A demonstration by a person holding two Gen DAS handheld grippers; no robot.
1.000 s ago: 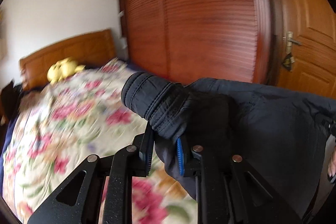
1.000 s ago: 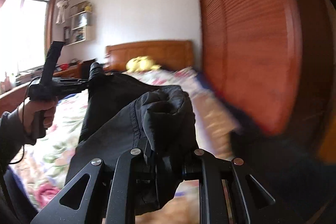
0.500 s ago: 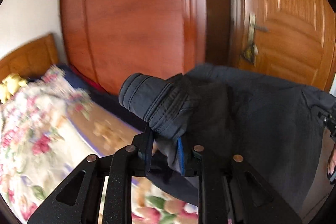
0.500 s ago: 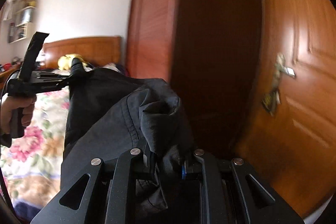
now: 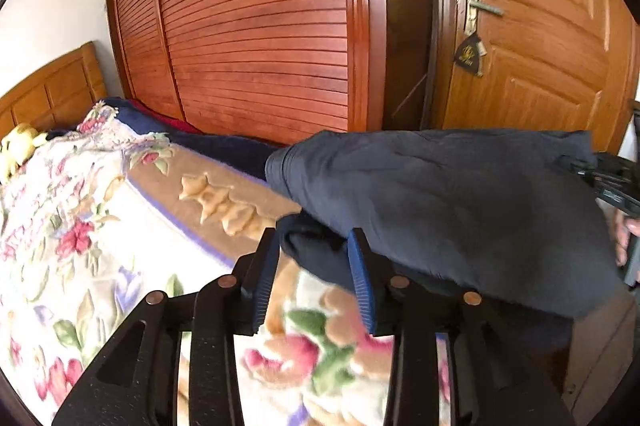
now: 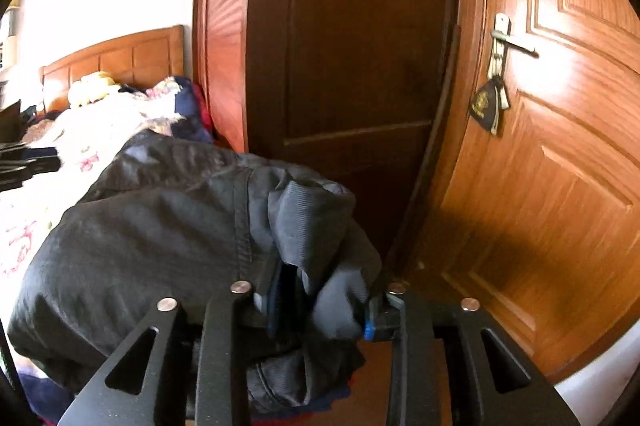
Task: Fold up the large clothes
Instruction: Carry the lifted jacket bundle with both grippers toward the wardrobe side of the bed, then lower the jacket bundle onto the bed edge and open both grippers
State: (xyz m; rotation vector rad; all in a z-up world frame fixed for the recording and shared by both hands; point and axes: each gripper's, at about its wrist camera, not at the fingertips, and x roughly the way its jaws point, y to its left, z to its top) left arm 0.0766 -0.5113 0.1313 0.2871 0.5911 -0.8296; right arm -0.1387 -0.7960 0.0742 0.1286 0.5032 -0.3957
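A dark navy padded jacket [image 5: 440, 202] hangs stretched between the two grippers, over the bed's right edge. My left gripper [image 5: 316, 266] has its blue-padded jaws parted wide, with a fold of the jacket's end lying loosely between them. My right gripper [image 6: 320, 306] has its jaws spread too, with bunched jacket fabric and a ribbed cuff [image 6: 308, 222] sitting between them. The jacket's body [image 6: 140, 234] sags to the left in the right wrist view. The right gripper's body and the holding hand show at the right edge of the left wrist view [image 5: 616, 186].
A bed with a floral quilt [image 5: 80, 234] fills the left. A yellow soft toy [image 5: 18, 146] lies by the wooden headboard [image 6: 116, 54]. A slatted wardrobe [image 5: 256, 26] stands behind the bed. A wooden door [image 6: 540, 146] with a handle and hanging keys [image 6: 490, 102] is on the right.
Both grippers swung right, away from the headboard and toward the door, and lowered. Both sets of jaws have opened from a tight pinch. The jacket has slackened and dropped toward the bed's edge.
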